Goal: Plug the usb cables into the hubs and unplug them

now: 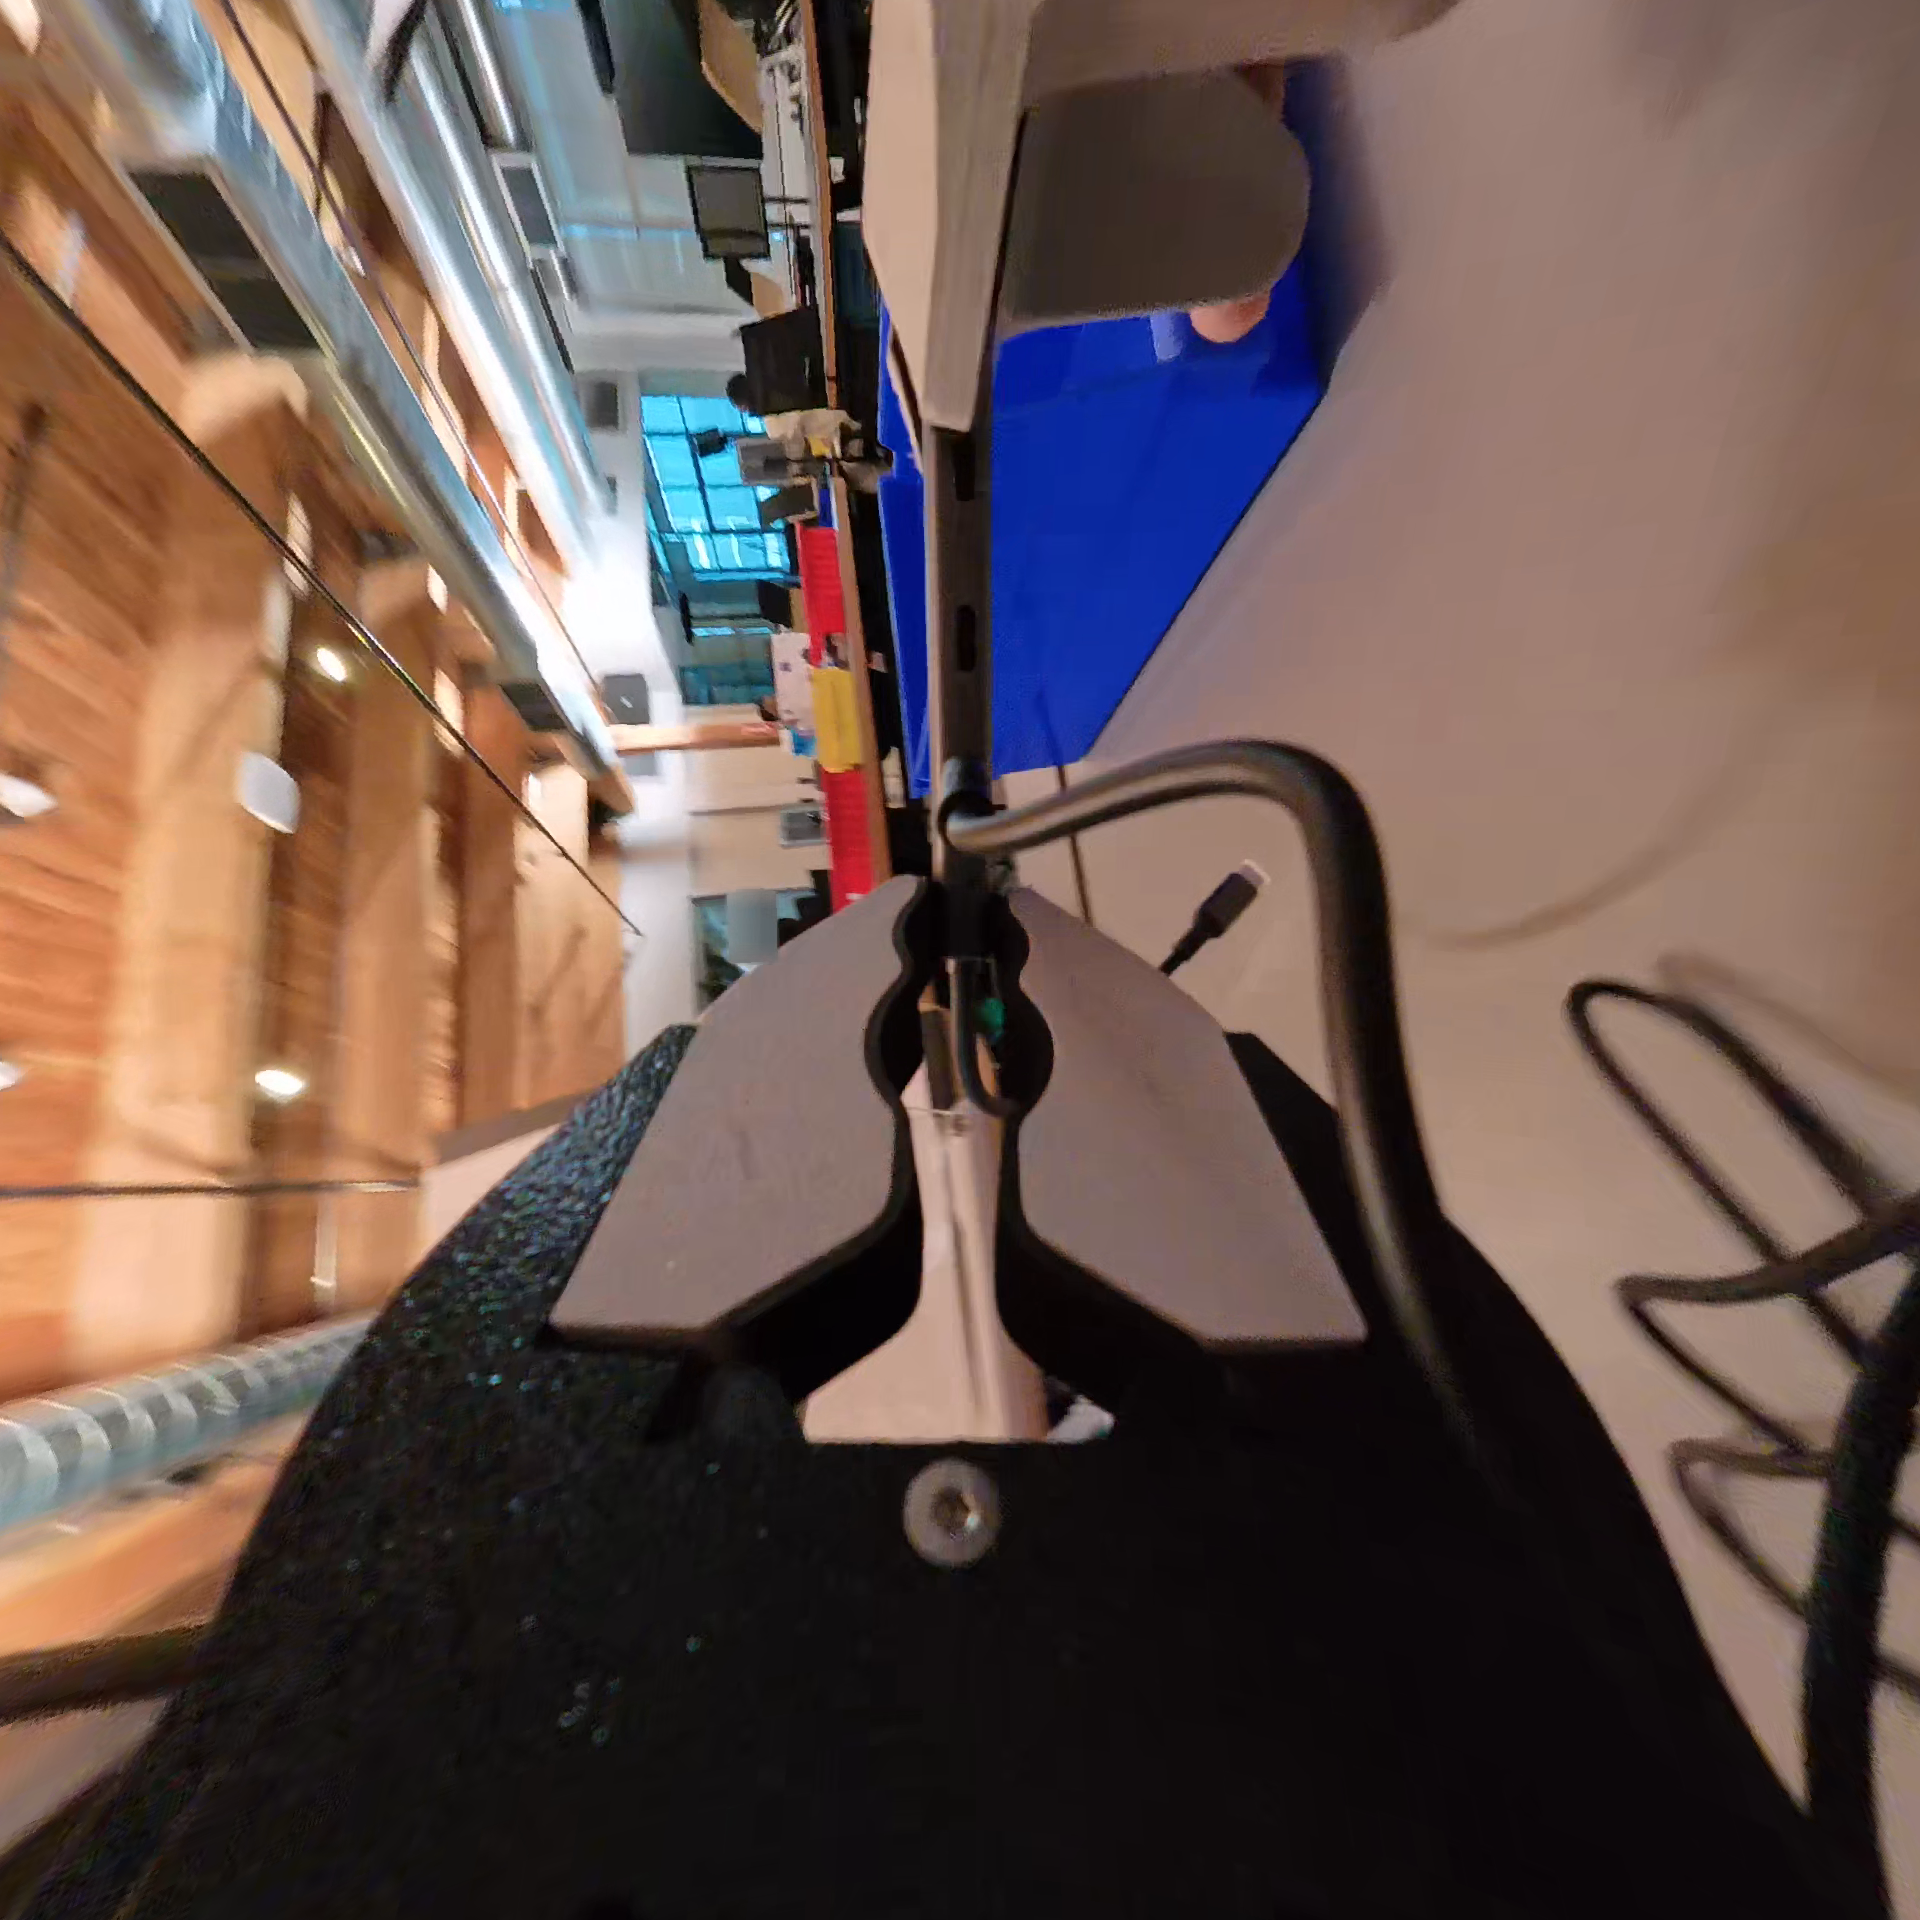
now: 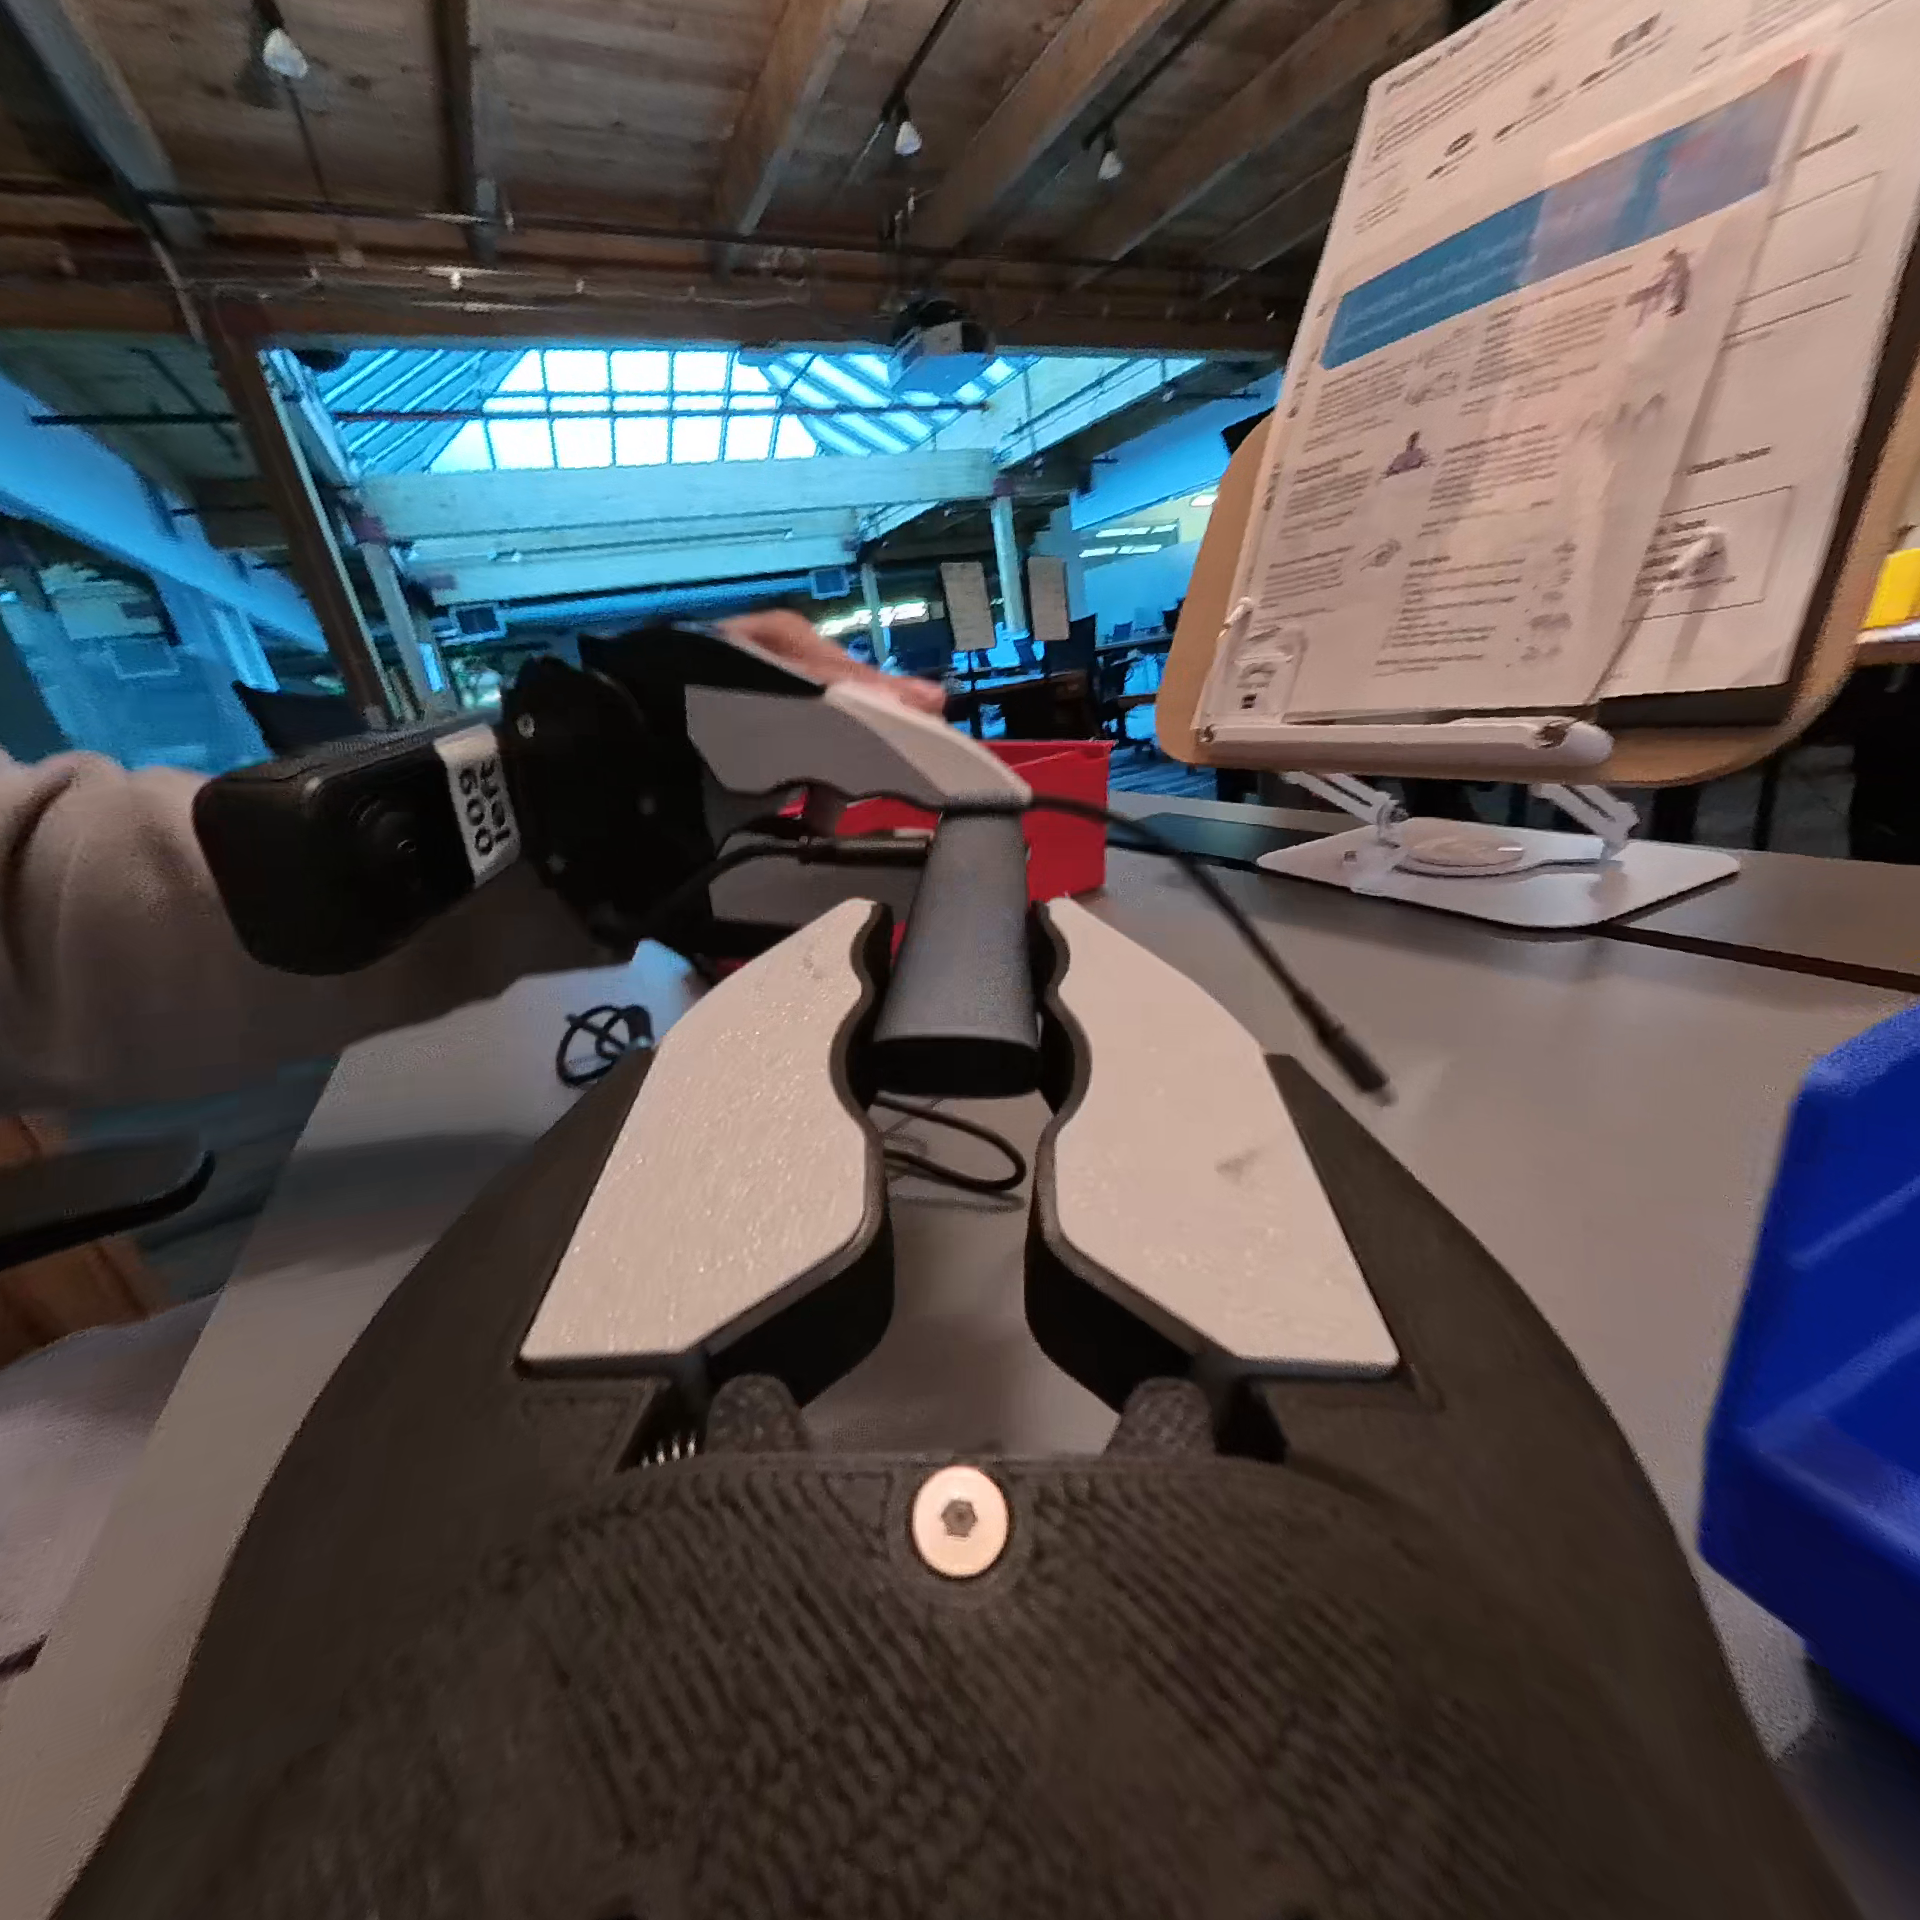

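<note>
Right claw [image 2: 956, 997] is seen pinching the dark hub [image 2: 956, 966] by its near end, lifted above the grey tabletop [image 2: 1558, 1039]. Left claw [image 1: 961, 925] is pressed together on a small plug at the hub's far edge, where a grey cable [image 1: 1340, 935] bends away. Whether the plug is fully seated cannot be told; an insertion or removal is judged to be under way, with other cables left. A loose USB connector [image 1: 1226, 904] is shown only in the left wrist view; a document stand [image 2: 1507, 468] and red bin [image 2: 1049, 821] only in the right. A blue bin [image 1: 1091, 571] appears in both.
</note>
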### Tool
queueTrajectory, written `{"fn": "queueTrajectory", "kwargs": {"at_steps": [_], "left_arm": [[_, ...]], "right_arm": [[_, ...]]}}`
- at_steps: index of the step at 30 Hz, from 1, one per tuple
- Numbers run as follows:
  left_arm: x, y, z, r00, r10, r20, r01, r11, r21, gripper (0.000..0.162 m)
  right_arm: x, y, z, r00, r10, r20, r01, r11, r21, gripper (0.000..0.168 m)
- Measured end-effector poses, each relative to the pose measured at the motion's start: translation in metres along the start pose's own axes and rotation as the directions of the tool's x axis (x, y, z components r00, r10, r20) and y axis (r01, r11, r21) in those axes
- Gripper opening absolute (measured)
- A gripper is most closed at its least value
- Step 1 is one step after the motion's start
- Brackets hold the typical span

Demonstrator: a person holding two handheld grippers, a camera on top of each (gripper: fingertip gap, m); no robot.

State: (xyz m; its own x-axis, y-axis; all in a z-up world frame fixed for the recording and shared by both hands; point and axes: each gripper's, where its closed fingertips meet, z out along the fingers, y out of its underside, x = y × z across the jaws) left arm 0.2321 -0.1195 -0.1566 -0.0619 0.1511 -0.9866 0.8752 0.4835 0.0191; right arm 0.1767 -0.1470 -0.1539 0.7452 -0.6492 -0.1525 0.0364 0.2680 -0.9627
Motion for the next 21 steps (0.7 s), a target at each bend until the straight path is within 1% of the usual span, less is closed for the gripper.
{"fn": "queueTrajectory", "kwargs": {"at_steps": [2,3,6,7,8,9,12,14,17,21], "left_arm": [[-0.008,0.001,-0.004,0.995,0.097,0.033,-0.097,0.995,0.007,0.009],[-0.01,0.002,-0.005,0.989,0.14,0.045,-0.14,0.99,0.007,0.009],[-0.007,0.005,-0.006,0.969,0.245,0.037,-0.245,0.97,-0.007,0.009],[-0.007,0.005,-0.006,0.967,0.251,0.043,-0.251,0.968,-0.008,0.009],[-0.007,0.004,-0.007,0.97,0.238,0.051,-0.238,0.971,-0.008,0.009],[-0.008,0.004,-0.008,0.975,0.216,0.057,-0.216,0.976,-0.014,0.009],[-0.016,0.006,-0.01,0.98,0.168,0.108,-0.164,0.986,-0.043,0.01],[-0.02,0.008,-0.01,0.986,0.127,0.112,-0.123,0.991,-0.049,0.01],[-0.016,0.008,-0.009,0.977,0.188,0.1,-0.185,0.982,-0.038,0.009],[-0.011,0.006,-0.009,0.973,0.205,0.106,-0.203,0.979,-0.034,0.009]], "right_arm": [[-0.004,0.006,0.005,1.0,-0.008,0.018,0.009,0.999,-0.047,0.029],[-0.005,0.009,0.007,1.0,-0.017,0.013,0.018,0.997,-0.069,0.034],[-0.011,0.015,0.013,0.999,-0.019,0.03,0.022,0.994,-0.106,0.04],[-0.011,0.017,0.015,1.0,-0.018,0.021,0.02,0.993,-0.115,0.039],[-0.01,0.019,0.017,1.0,-0.022,0.011,0.023,0.991,-0.128,0.032],[-0.011,0.021,0.018,1.0,-0.027,0.009,0.028,0.989,-0.142,0.03],[-0.008,0.023,0.02,1.0,-0.025,-0.01,0.023,0.987,-0.159,0.033],[-0.008,0.024,0.021,0.999,-0.031,-0.013,0.029,0.986,-0.165,0.033],[-0.007,0.022,0.02,0.999,-0.028,-0.024,0.024,0.989,-0.147,0.034],[-0.005,0.02,0.019,0.999,-0.017,-0.029,0.013,0.991,-0.135,0.033]]}}
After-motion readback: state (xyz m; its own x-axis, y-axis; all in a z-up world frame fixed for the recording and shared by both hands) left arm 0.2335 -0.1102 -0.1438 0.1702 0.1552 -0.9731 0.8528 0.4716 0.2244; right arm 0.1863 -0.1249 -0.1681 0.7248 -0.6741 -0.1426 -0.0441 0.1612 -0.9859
